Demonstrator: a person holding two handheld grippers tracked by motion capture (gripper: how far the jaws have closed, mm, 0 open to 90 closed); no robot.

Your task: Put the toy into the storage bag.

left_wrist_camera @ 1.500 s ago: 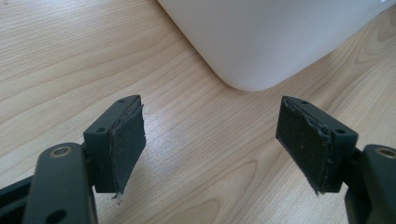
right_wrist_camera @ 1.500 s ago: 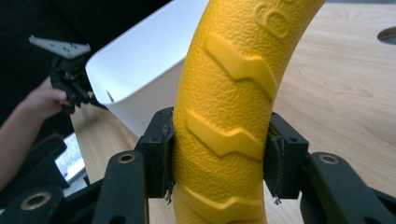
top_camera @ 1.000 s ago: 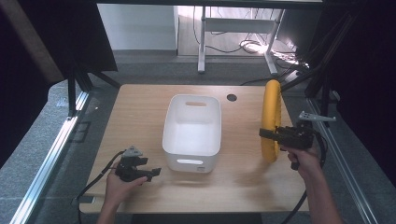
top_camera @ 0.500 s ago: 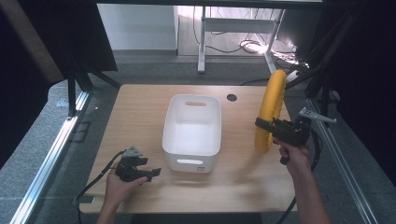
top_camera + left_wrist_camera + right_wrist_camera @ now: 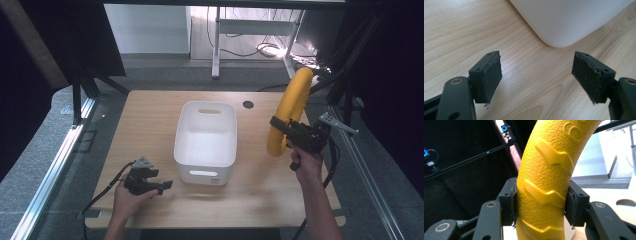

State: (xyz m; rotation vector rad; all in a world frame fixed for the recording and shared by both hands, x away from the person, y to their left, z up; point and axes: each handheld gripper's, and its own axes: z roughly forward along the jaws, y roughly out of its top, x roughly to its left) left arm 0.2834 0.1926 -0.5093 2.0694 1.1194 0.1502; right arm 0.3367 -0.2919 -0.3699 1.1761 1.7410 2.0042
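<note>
While the right gripper (image 5: 278,123) is clamping the yellow ring (image 5: 289,111) between its jaws, it is carrying that ring above the table's (image 5: 150,115) right edge, lifted clear of the wood and leaning toward the far right corner. In the right gripper view the pads (image 5: 513,206) are pressing on both sides of the ribbed band (image 5: 544,187), so the hold looks firm. Compared with a second ago, the ring is sitting a little closer to the white bin (image 5: 206,141) at the table's middle and the hand has drawn inward from the edge; half a second ago it was already drifting that way. That shift suggests the ring is being brought over for dropping into the bin, though it is hanging beside it, not yet over the rim. The left gripper (image 5: 167,185) is resting near the front left corner, jaws spread wide and holding nothing, just short of the bin's near corner (image 5: 564,22), and it is lying where it lay in both earlier pictures.
</note>
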